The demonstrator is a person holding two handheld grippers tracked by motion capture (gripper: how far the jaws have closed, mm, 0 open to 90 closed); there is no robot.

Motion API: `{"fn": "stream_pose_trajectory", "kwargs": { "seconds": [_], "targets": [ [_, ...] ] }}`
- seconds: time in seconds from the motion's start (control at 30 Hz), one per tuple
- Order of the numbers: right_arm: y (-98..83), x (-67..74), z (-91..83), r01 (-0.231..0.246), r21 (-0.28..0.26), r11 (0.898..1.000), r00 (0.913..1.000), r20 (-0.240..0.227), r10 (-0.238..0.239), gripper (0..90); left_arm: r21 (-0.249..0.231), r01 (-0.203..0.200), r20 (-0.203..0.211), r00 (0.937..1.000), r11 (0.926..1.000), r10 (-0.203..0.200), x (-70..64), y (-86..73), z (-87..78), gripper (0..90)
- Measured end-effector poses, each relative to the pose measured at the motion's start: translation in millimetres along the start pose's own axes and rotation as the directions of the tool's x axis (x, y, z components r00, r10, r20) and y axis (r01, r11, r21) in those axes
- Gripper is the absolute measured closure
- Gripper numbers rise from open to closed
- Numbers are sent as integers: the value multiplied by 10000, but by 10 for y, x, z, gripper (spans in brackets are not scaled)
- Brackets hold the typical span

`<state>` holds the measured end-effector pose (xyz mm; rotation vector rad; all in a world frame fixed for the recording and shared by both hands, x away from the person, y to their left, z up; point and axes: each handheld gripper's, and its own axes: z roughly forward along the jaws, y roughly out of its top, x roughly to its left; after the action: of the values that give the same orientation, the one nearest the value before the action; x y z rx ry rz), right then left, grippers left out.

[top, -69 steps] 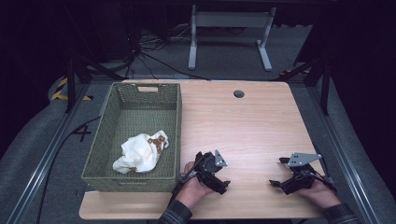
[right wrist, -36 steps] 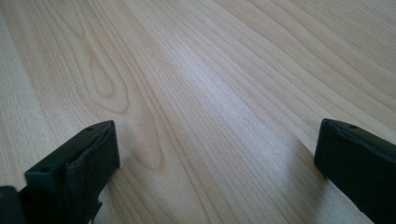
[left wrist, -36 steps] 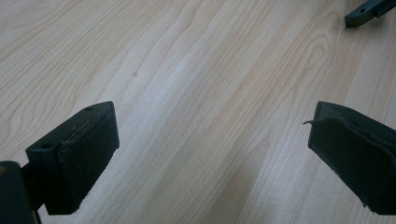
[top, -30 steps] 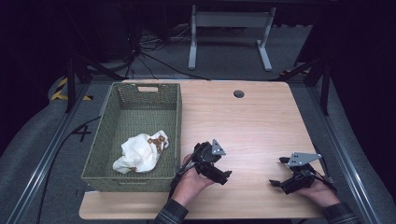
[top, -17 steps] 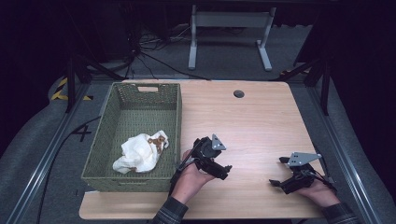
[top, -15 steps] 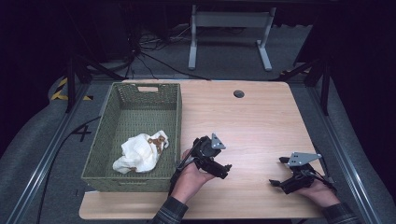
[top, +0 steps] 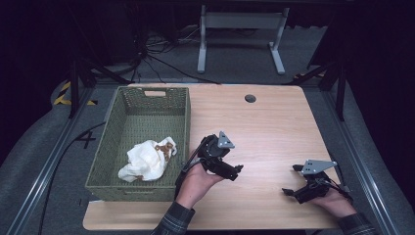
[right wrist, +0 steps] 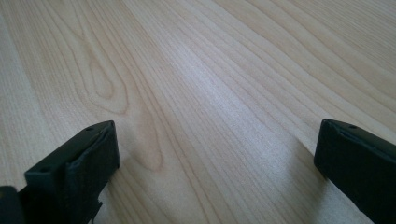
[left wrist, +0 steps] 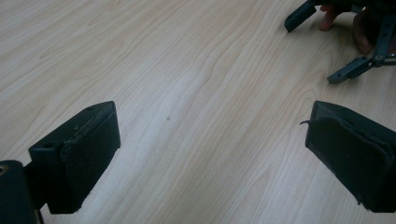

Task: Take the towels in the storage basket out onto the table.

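My left gripper (top: 229,159) is held in a hand above the wooden table (top: 274,127), just right of a green woven basket (top: 186,128). Its jaws stand wide apart in the left gripper view (left wrist: 210,140), with bare wood between them. My right gripper (top: 291,180) rests low near the table's front right corner, also open (right wrist: 215,158) with nothing between its fingers; it appears too at the top right of the left gripper view (left wrist: 355,46). A crumpled white cloth (top: 146,160) with a brown patch lies in the basket's near half.
The basket takes up the table's left side. A round cable hole (top: 250,98) sits near the far edge. Beyond the table a grey metal stand (top: 240,29) and cables lie on the dark floor.
The left hand has lifted its gripper and carried it a little away from the front edge, tilting it up. The right gripper has stayed put.
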<state>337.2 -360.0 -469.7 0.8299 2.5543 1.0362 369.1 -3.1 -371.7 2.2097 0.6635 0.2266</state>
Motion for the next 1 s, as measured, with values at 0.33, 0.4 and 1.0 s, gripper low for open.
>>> {"fn": "stream_pose_trajectory", "kwargs": {
  "seconds": [0.33,0.4,1.0],
  "targets": [
    [0,0,0,-1,1,10000,10000,-1,1,3,-68,-15,20,10000,10000,15,150,102,-157,38],
    [-1,2,-2,-26,8,10000,10000,9,26,3,-87,3,161,9999,10000,-1,175,122,-188,38],
    [-1,3,-1,-29,7,10000,10000,13,29,3,-32,-36,-14,10000,10000,36,427,108,-521,44]
  ]
}}
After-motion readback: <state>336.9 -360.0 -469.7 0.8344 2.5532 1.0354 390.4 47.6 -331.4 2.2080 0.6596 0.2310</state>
